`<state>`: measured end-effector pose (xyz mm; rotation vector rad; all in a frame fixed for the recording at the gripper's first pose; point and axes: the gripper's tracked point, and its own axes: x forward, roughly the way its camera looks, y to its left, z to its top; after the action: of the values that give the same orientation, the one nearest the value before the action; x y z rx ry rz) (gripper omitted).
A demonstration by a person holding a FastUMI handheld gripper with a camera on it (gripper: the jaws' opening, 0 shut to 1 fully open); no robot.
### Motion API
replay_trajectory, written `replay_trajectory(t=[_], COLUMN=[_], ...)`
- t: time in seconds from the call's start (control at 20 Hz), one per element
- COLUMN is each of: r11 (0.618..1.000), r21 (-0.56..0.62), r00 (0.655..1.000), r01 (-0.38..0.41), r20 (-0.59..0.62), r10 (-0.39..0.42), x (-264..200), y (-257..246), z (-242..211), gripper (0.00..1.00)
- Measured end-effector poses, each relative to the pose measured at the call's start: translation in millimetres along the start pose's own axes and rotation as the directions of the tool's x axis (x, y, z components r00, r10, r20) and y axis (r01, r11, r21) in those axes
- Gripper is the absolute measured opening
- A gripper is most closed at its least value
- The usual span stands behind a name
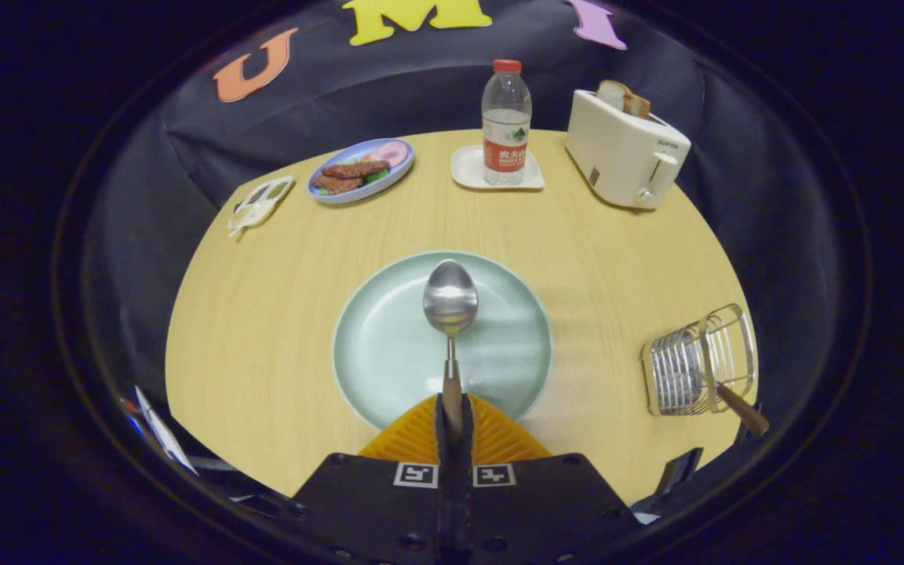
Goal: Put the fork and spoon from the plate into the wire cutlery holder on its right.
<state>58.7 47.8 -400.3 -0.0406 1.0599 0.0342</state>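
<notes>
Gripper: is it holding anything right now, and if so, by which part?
Yes. The gripper is shut on the spoon, both fingers clamping its wooden handle end; the bowl points ahead over the plate.

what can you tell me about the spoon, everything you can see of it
The spoon has a shiny metal bowl and neck and a wooden-looking handle. The gripper is shut on its handle, both fingers pressing it, so the spoon points straight ahead beyond them, bowl facing up. It sits over the pale green plate; whether the bowl touches the plate or is lifted clear I cannot tell.
</notes>
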Motion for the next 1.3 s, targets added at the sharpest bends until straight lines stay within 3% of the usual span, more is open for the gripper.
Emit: replay_trajectory(t=[0.25,0.55,0.95,1.3], r11=[0.997,0.998,0.998,0.995], r21=[-0.074,-0.056,-0.049,-0.005], r00=[0.996,0.993,0.994,0.994], r01=[-0.013,-0.008,0.034,0.097], r20=[0.091,0.121,0.106,0.049], r10=[0.019,0.015,-0.028,-0.097], x=[-42.9,-87.3,-118.4,-117.8], y=[-38.2,-101.9,-177.9,-232.3], z=[15.5,18.6,11.2,-6.1], gripper=[0.01,0.01,0.01,0.01])
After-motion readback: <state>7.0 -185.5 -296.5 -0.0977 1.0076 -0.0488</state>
